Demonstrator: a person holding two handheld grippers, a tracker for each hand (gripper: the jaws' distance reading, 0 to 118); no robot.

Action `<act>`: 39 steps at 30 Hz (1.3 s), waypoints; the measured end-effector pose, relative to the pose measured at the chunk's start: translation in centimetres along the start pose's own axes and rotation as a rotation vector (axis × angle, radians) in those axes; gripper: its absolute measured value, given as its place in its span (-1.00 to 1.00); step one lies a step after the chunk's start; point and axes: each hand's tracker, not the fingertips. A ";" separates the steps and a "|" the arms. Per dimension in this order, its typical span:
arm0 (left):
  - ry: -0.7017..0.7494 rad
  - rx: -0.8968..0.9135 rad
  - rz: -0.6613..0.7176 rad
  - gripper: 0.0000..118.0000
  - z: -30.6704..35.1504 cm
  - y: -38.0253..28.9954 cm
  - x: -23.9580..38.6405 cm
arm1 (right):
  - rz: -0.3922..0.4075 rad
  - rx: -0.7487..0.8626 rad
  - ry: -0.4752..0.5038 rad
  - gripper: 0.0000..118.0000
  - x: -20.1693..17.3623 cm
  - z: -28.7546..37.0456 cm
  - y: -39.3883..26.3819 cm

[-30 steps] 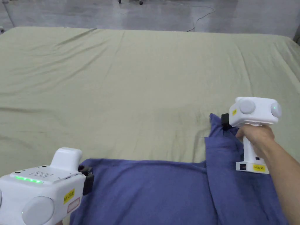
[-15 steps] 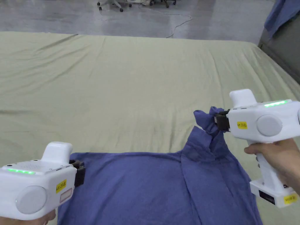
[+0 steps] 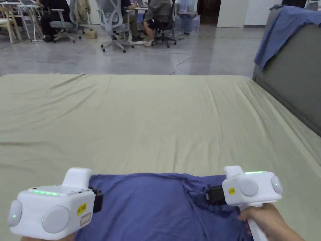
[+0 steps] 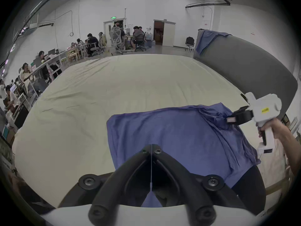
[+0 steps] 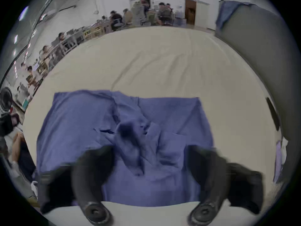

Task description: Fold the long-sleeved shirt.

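- Long-sleeved shirt: blue-violet, spread flat on the bed at the near edge, around 6 o'clock in the head view; its far hem runs straight across, and the cloth is bunched into wrinkles toward 4 o'clock.
- Left gripper: at 7 o'clock in the head view, at the shirt's left edge. In the left gripper view its two fingers meet at the tips, pressed together over the shirt's near left part; I cannot tell whether any cloth is caught between them.
- Right gripper: at 5 o'clock in the head view, held by a hand, its dark front end against the wrinkled folds on the shirt's right side.
- In the right gripper view its fingers stand wide apart, with crumpled blue cloth showing between them; that view is blurred.
- A grey upholstered panel stands at 2 o'clock beside the bed, with another blue garment draped over its top.
- Beyond the bed, at 11 to 12 o'clock, people sit on office chairs at desks on a grey floor.
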 end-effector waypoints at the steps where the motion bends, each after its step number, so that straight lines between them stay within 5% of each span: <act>1: 0.002 0.008 -0.002 -1.00 0.5 -0.2 -0.1 | -0.008 0.067 0.023 0.71 0.3 2.2 -0.5; 3: 0.000 0.026 0.004 -1.00 1.3 -0.7 -0.4 | 0.009 0.204 0.053 0.77 0.5 6.5 -2.2; 6: -0.009 0.031 0.021 -1.00 1.7 -1.3 -0.6 | 0.005 0.203 0.005 0.70 0.8 10.4 -4.8; 7: -0.010 0.029 0.026 -1.00 1.7 -1.4 -0.7 | -0.015 0.196 -0.005 0.39 1.0 11.3 -5.6; 8: -0.009 0.024 0.028 -1.00 1.5 -1.5 -0.5 | -0.028 0.201 0.005 -0.60 1.3 12.0 -6.5; 9: -0.009 0.019 0.030 -1.00 1.4 -1.5 -0.6 | -0.054 0.203 0.032 -1.00 1.4 12.2 -7.1; 11: -0.004 0.017 0.040 -1.00 0.8 -1.3 -1.0 | -0.109 0.200 0.058 -1.00 1.7 12.4 -8.3; 15: 0.092 0.037 0.065 -1.00 -2.7 1.1 -2.6 | -0.079 0.161 0.073 -1.00 0.8 10.6 -8.9; 16: 0.110 0.040 0.078 -0.73 -4.1 2.0 -3.2 | -0.063 0.138 0.072 -1.00 0.7 10.2 -8.9; 17: 0.116 0.038 0.088 0.08 -5.6 2.9 -4.2 | -0.065 0.130 0.067 -1.00 0.6 10.0 -8.9; 18: 0.119 0.029 0.103 0.65 -7.2 3.6 -5.2 | -0.068 0.118 0.068 -1.00 0.5 9.1 -8.8; 19: 0.133 -0.004 0.122 0.93 -9.2 4.2 -6.3 | -0.071 0.101 0.092 -1.00 0.6 8.7 -8.7; 20: 0.167 -0.036 0.140 0.94 -11.2 4.7 -6.8 | -0.076 0.095 0.109 -1.00 0.7 8.7 -8.7; 25: 0.229 -0.186 0.186 0.91 -19.0 5.1 -9.0 | -0.069 0.082 0.094 -1.00 0.6 7.8 -8.4; 31: 0.268 -0.203 0.144 0.52 -21.8 4.0 -7.5 | -0.036 0.074 0.094 -1.00 1.5 6.5 -5.3; 32: 0.268 -0.211 0.101 0.24 -21.3 4.4 -6.8 | -0.021 0.078 0.061 -1.00 1.7 5.7 -3.9; 34: 0.268 -0.200 0.009 -0.82 -19.8 5.1 -5.4 | -0.016 0.082 0.001 -1.00 2.5 4.0 -1.0; 36: 0.199 -0.154 0.018 -0.96 -17.5 5.8 -4.3 | -0.020 0.075 0.009 -0.96 3.2 1.8 2.4; 37: 0.208 -0.129 0.012 -0.96 -16.2 6.0 -3.7 | -0.030 0.075 0.006 -0.67 3.6 0.7 4.0; 38: 0.200 -0.102 -0.002 -0.96 -14.8 6.2 -3.1 | -0.028 0.064 0.005 0.03 4.5 -1.0 5.6; 39: 0.181 -0.078 -0.006 -0.96 -13.5 6.3 -2.8 | -0.041 0.043 -0.002 0.48 4.9 -2.3 6.8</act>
